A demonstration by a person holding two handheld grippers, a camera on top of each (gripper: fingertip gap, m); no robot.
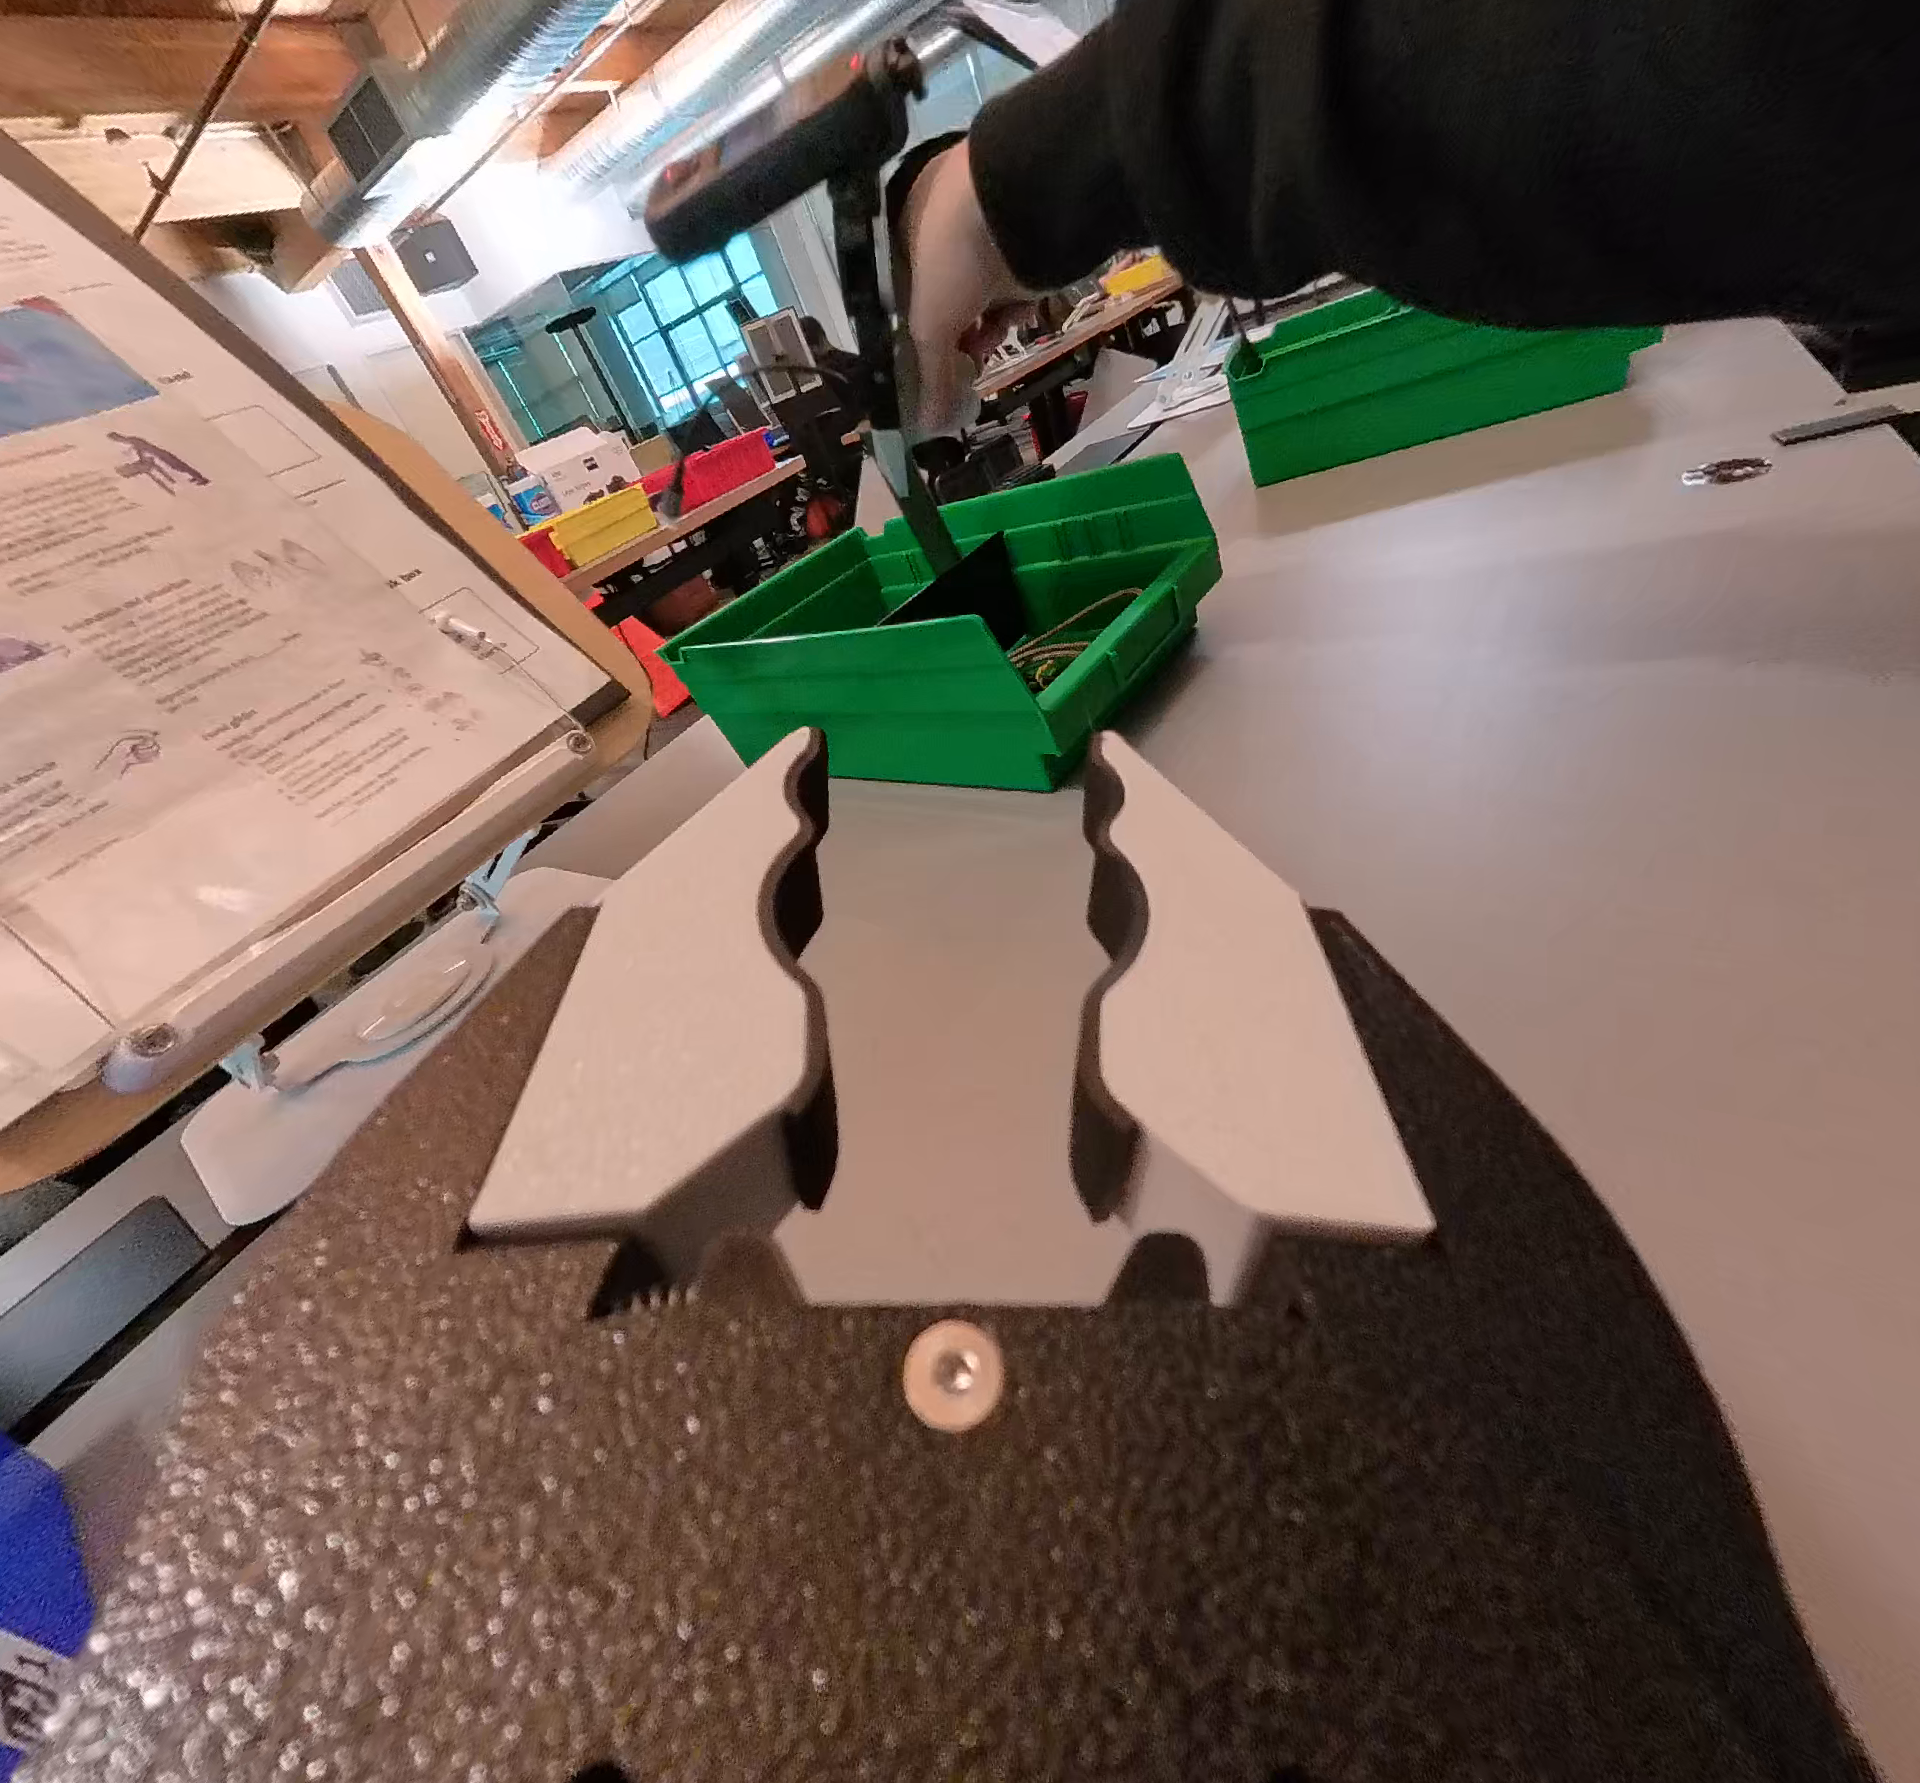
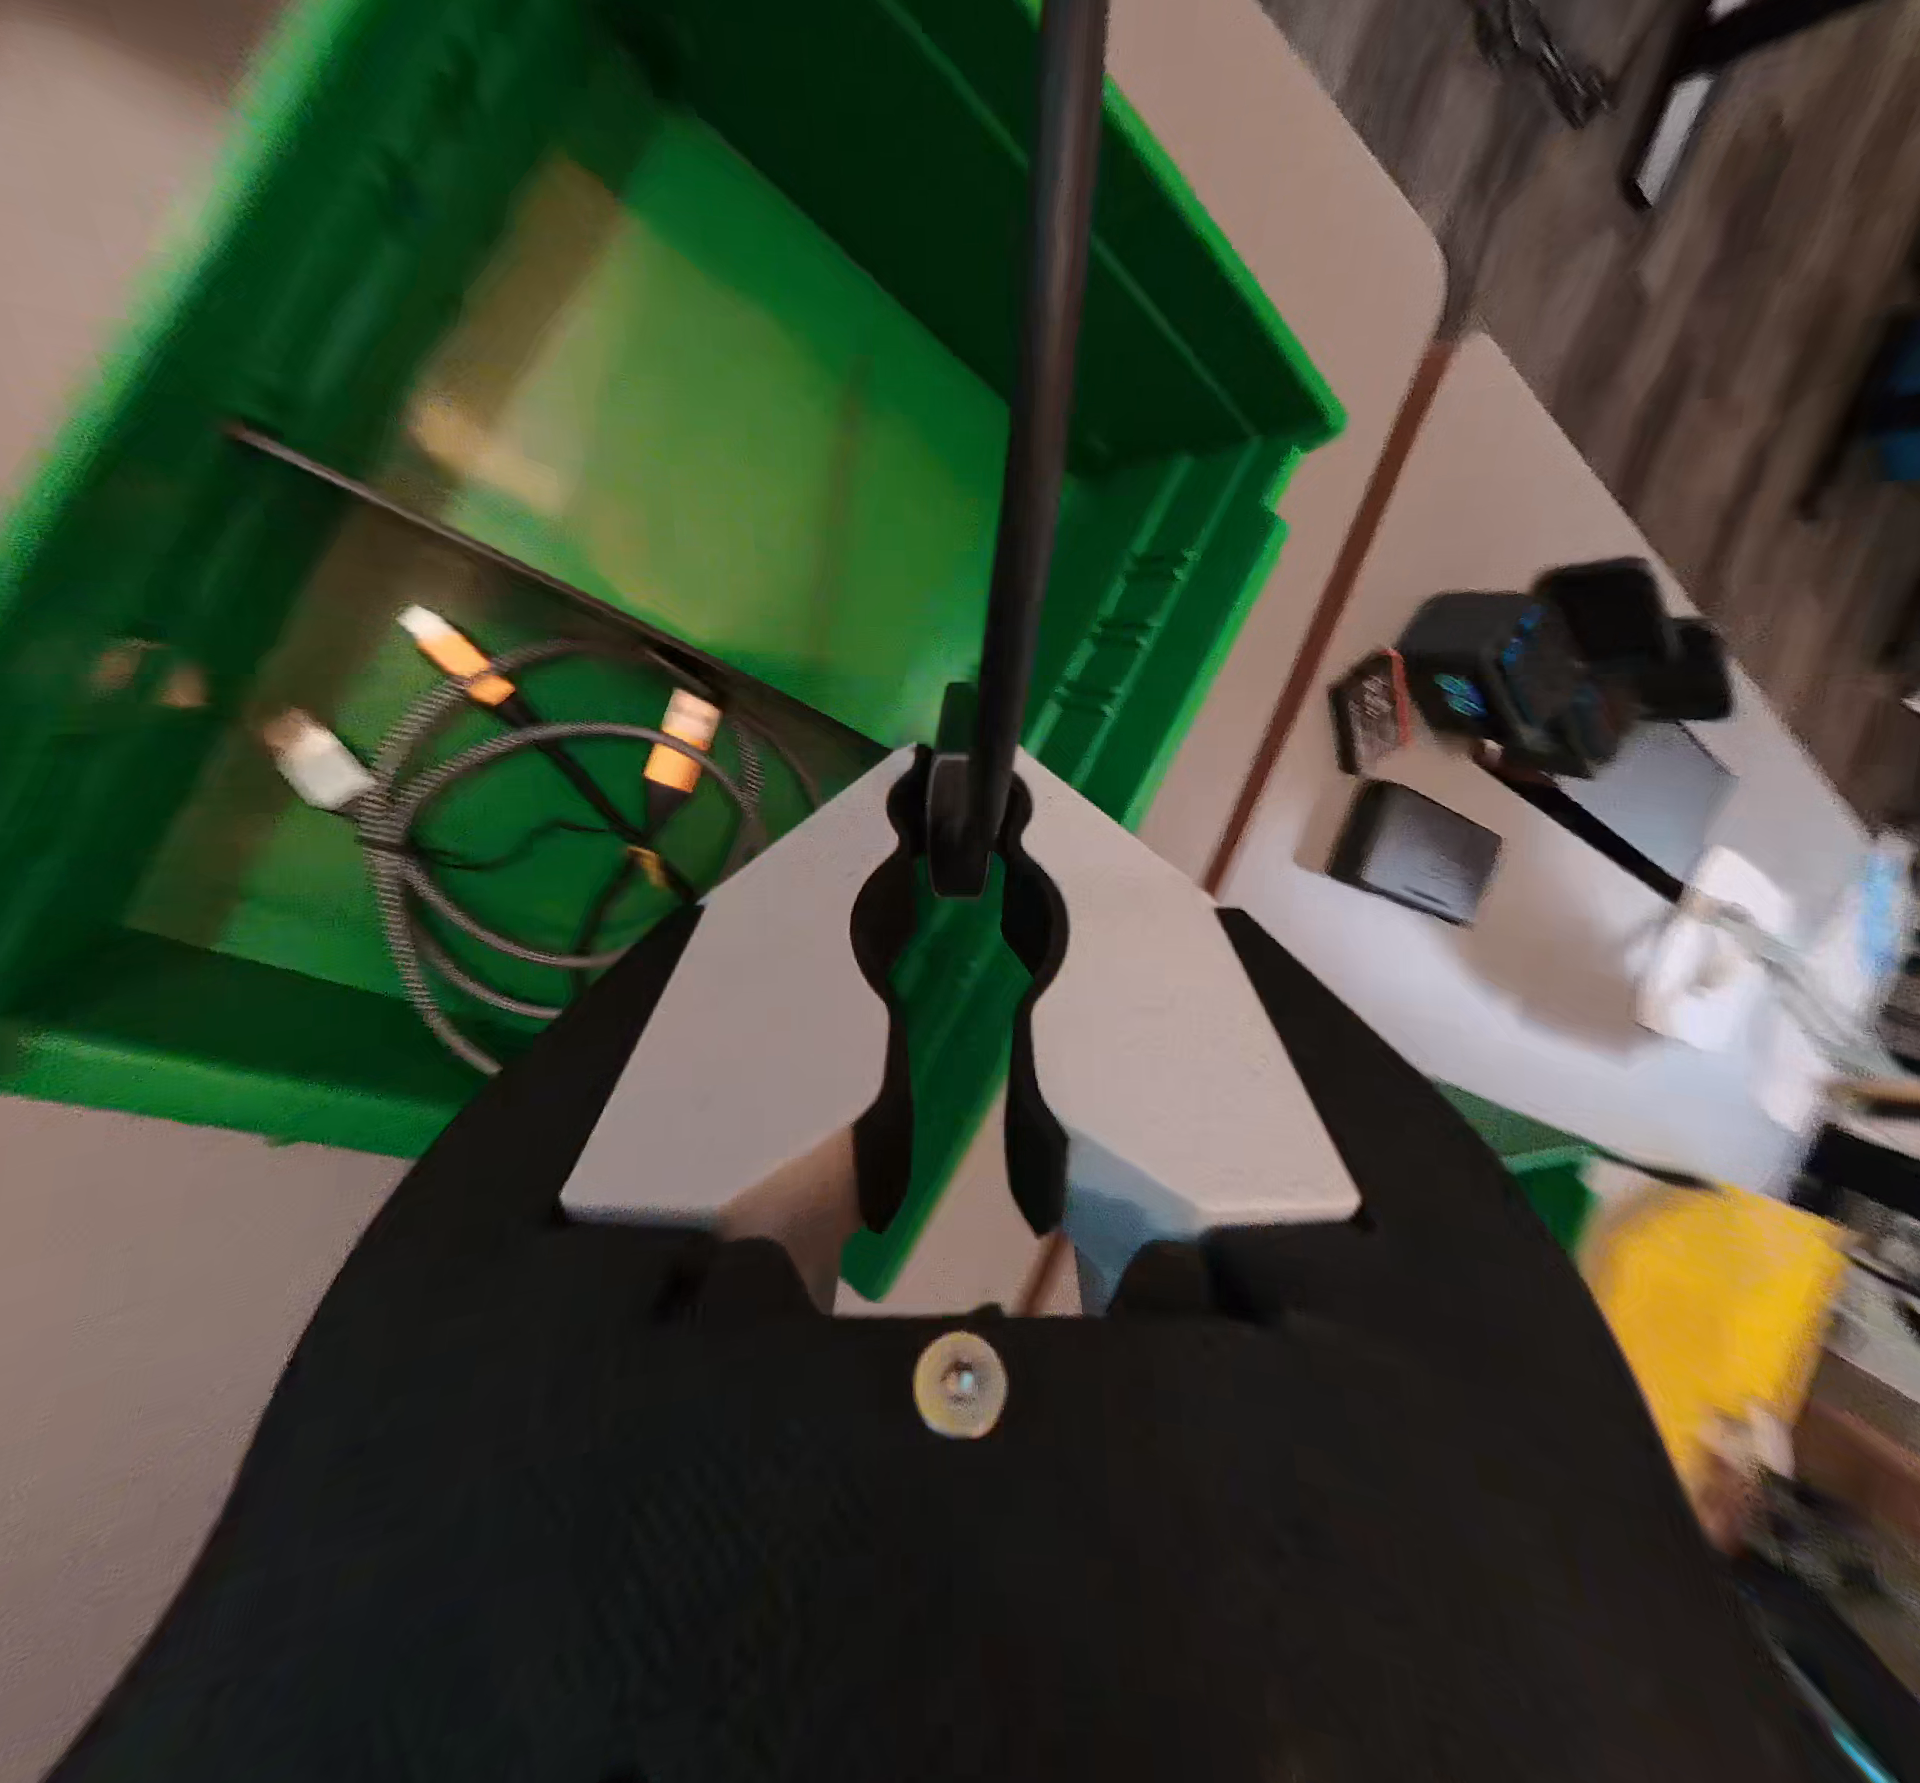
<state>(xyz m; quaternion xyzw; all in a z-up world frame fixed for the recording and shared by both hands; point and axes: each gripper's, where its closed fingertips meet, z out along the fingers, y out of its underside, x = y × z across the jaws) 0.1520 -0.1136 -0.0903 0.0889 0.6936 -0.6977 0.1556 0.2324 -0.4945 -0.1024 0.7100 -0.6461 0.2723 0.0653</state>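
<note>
**A:** L side, what's it got?

**B:** Nothing. The left gripper [image 1: 956, 757] has its fingers spread wide w/ only bare table [image 1: 1455, 694] showing between them. It hovers low, tips pointing at the front wall of a green bin [image 1: 914, 694] just ahead, not touching it.

**A:** And the R?

**B:** The right gripper [image 2: 961, 798] is pinched tight on a thin black panel [image 1: 951, 580], gripped right at the fingertips. Its own cam sees the panel edge-on, a dark strip running up out of frame. From the left wrist view the panel is tilted, w/ its lower part dipping below the bin rim. Can't tell if it's seated in anything.

**A:** What's inside the bin?

**B:** There's a loose coil of cables [image 2: 540, 798] w/ orange and pale plugs in the near compartment. A second thin dark strip [image 2: 468, 528] crosses the bin beyond the cables. Looks like a divider, but it's blurry. The compartment past it looks bare.

**A:** Anything else around?

**B:** A black sleeve [image 1: 1455, 71] reaches in from the top right, the hand under it carrying the R tool. There's another green bin [image 1: 1403, 383] further back on the same table, and a printed board [image 1: 208, 642] propped at the left edge. Dark boxy gear sits on the next table over, too smeared to ID.
</note>
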